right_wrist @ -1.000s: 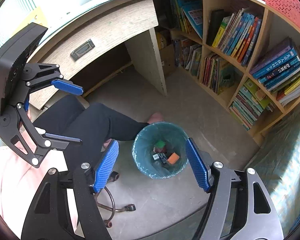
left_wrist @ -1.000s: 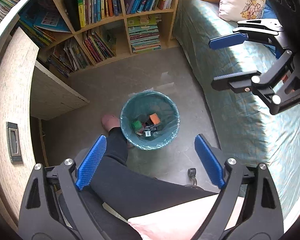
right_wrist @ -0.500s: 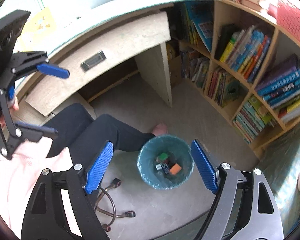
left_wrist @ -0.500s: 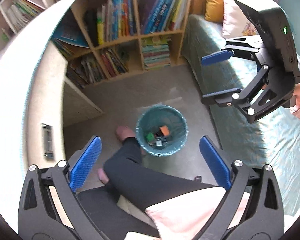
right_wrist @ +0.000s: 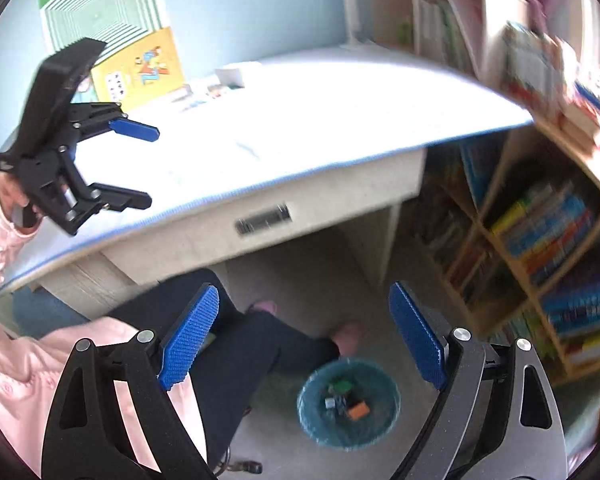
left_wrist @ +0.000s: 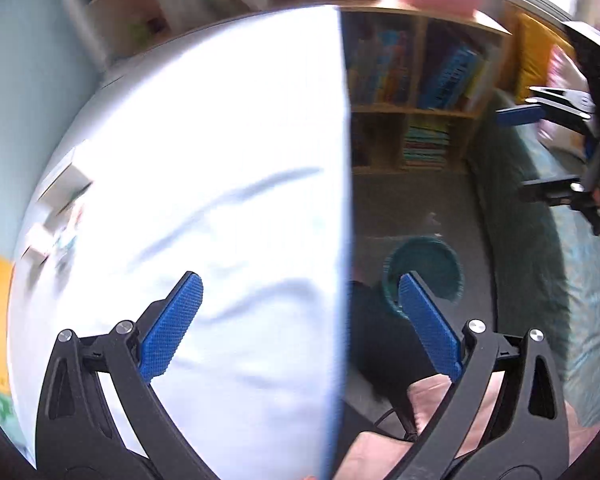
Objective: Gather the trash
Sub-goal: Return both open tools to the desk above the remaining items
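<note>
A teal-lined trash bin stands on the floor and holds several small bits of trash, one orange and one green. It also shows in the left wrist view, partly behind a finger. My left gripper is open and empty above the edge of the white desk top; it also shows in the right wrist view. My right gripper is open and empty, high over the floor and bin; it also shows in the left wrist view. Small items lie blurred at the desk's far side.
A bookshelf full of books stands right of the desk. A bed with a teal cover lies to the right. The person's legs in black trousers are under the desk by the bin. A desk drawer handle faces the chair.
Both grippers have risen from over the bin to desk height. The left wrist view now looks across the white desk top. Both stay open and empty.
</note>
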